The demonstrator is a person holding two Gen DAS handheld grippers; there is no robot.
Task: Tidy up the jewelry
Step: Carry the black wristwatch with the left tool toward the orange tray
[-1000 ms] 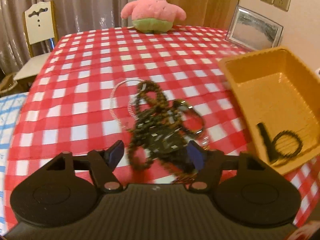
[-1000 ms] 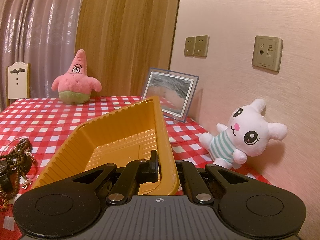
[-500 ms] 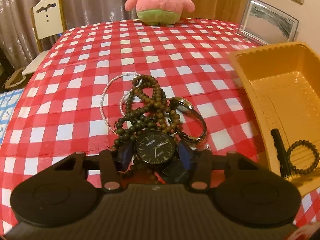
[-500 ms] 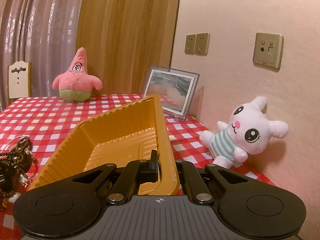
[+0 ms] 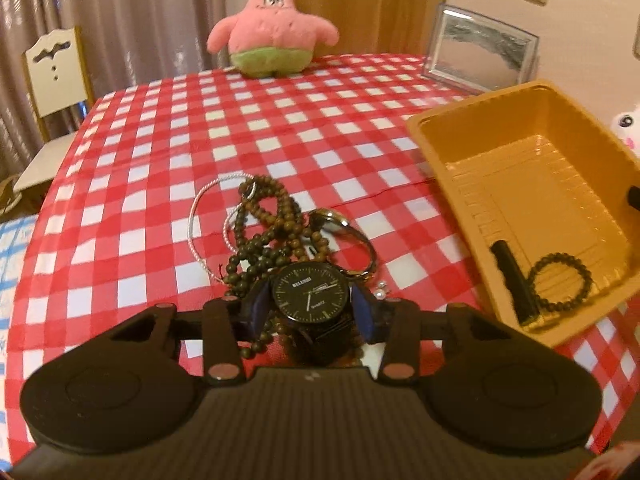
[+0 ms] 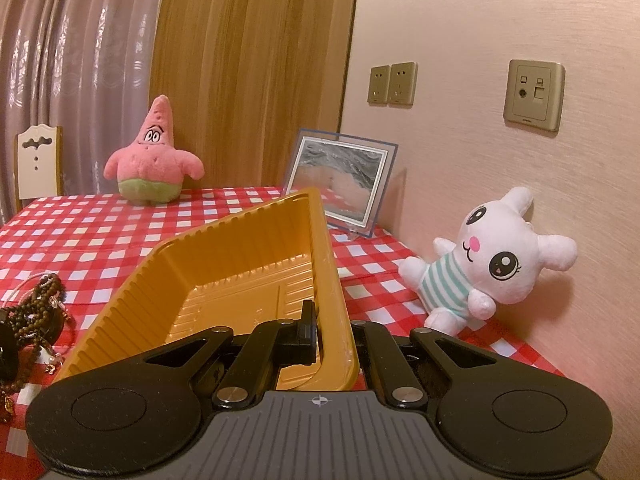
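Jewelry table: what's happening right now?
A person is sorting jewelry with two handheld claws. The left claw is closing around the black watch, which sits atop a tangle of wooden bead strands on the checkered tablecloth. The right claw is shut on the rim of the orange tray, tilting it. A black bead bracelet and a black stick already lie inside.
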